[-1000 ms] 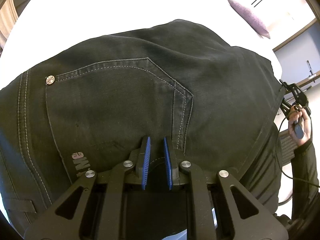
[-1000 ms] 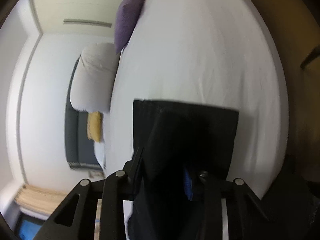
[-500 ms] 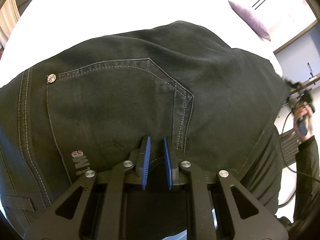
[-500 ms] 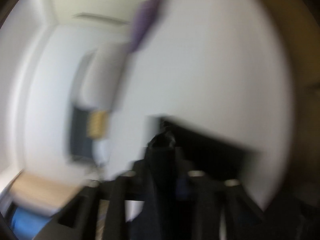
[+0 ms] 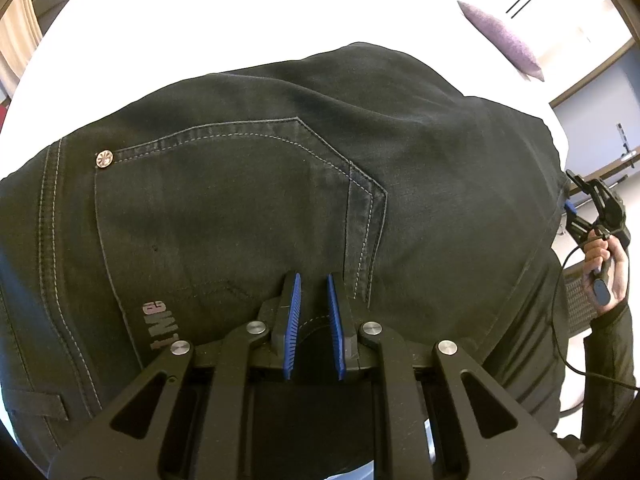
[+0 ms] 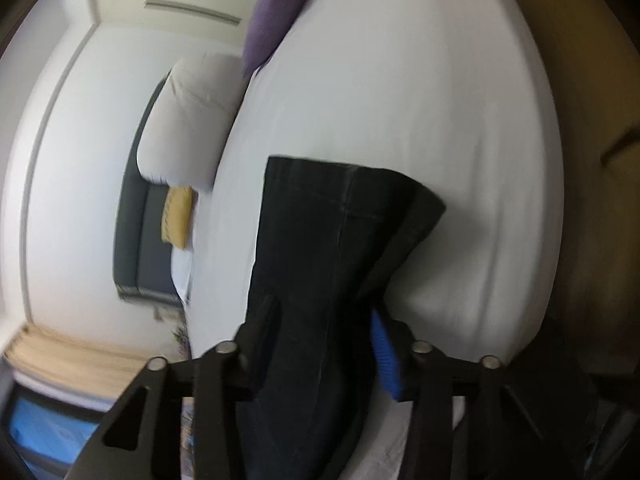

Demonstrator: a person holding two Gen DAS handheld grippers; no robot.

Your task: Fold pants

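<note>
**Right gripper lifts a pant leg for the fold**

While the black denim pants [image 5: 304, 184] lie spread seat-up on the white bed [image 6: 440, 100], the right gripper [image 6: 320, 344] clamps a bunched leg and holds it raised over the sheet. Over the stitched back pocket, the left gripper [image 5: 312, 300] has its blue ribbed pads slightly parted, gripping nothing. Judging by this, a lengthwise fold is in hand; next the lifted leg needs carrying across and laying flat. Heavy, stiff cloth; it should crease cleanly
</note>
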